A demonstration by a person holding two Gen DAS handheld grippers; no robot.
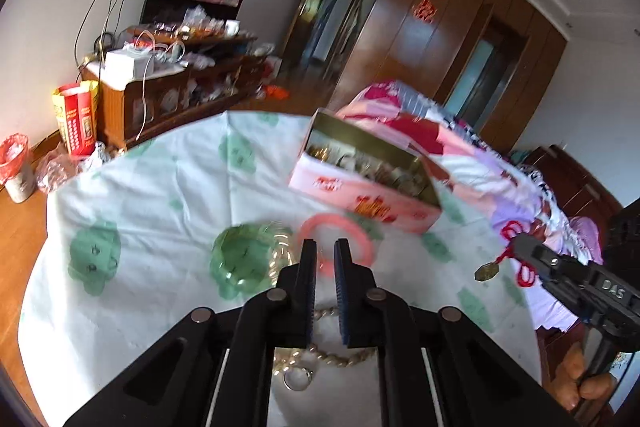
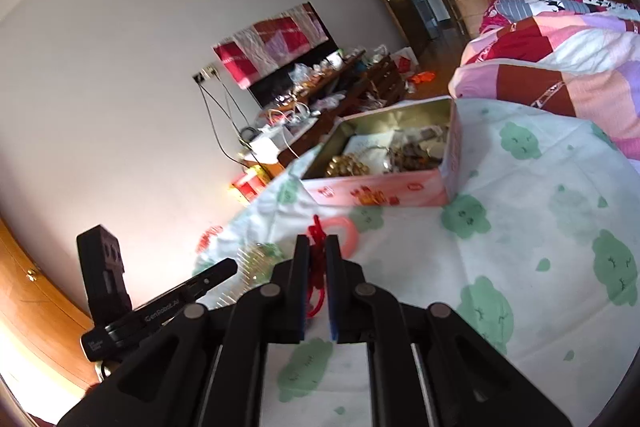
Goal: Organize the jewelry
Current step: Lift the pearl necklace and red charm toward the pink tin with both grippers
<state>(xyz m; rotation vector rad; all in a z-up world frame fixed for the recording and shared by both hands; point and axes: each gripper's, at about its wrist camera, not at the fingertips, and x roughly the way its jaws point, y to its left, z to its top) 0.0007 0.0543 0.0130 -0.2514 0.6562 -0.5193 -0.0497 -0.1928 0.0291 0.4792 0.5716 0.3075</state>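
Note:
My right gripper (image 2: 318, 247) is shut on a red knotted cord (image 2: 317, 259), lifted above the table. In the left wrist view the right gripper (image 1: 520, 249) is at the right, and a small gold pendant (image 1: 485, 271) dangles from the red cord (image 1: 506, 255). My left gripper (image 1: 325, 251) is shut with nothing between its pads. Beyond its tips lies a pink bangle (image 1: 362, 229). Under it lie a pearl necklace (image 1: 340, 359) and a silver ring (image 1: 298, 379). An open pink tin (image 1: 360, 199) (image 2: 380, 191) holding jewelry stands farther back.
The round table wears a white cloth with green prints (image 1: 160, 187) (image 2: 540, 227). A clear bead bracelet (image 1: 282, 251) lies left of the bangle. A quilted bed (image 2: 560, 67) is behind the tin, and a cluttered wooden cabinet (image 1: 180, 91) stands by the wall. A hand (image 1: 588, 383) grips the right tool.

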